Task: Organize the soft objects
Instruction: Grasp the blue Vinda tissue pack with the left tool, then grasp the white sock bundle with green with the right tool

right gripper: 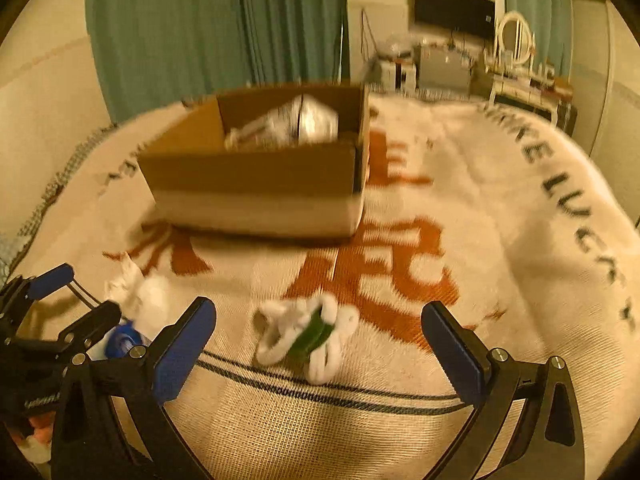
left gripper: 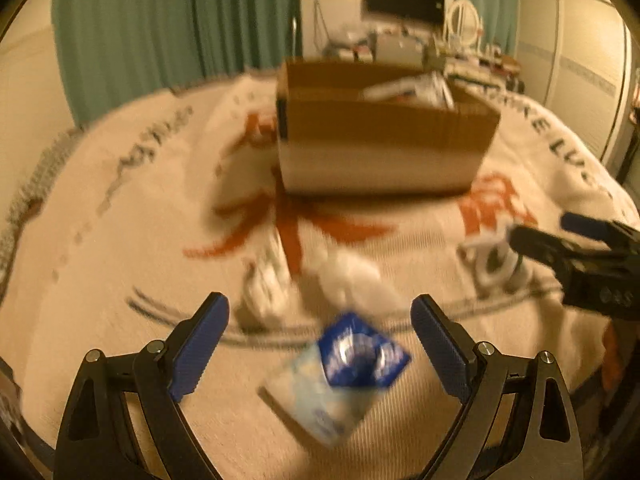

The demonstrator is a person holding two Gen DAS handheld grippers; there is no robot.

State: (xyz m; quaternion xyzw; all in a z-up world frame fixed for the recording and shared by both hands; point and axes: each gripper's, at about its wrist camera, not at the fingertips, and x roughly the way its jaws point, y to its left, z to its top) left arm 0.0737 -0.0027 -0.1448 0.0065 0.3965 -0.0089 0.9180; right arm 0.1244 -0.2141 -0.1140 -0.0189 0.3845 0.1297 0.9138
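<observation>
An open cardboard box [left gripper: 380, 136] stands on a cream blanket with red characters; it also shows in the right wrist view [right gripper: 256, 184], with pale packets inside. My left gripper [left gripper: 320, 344] is open, and a blue and pale tissue pack [left gripper: 340, 376] lies between its fingers on the blanket. White crumpled soft items [left gripper: 268, 288] lie just beyond it. My right gripper [right gripper: 320, 344] is open over a white fluffy item with a green band [right gripper: 308, 332]. The right gripper also shows at the right edge of the left wrist view [left gripper: 536, 236].
The blanket [right gripper: 500, 200] covers a bed. Green curtains [left gripper: 176, 20] hang behind it. A dark screen [right gripper: 452, 8] and a cluttered dresser with a mirror [right gripper: 516, 52] stand at the far wall. The left gripper shows at the left of the right wrist view [right gripper: 72, 300].
</observation>
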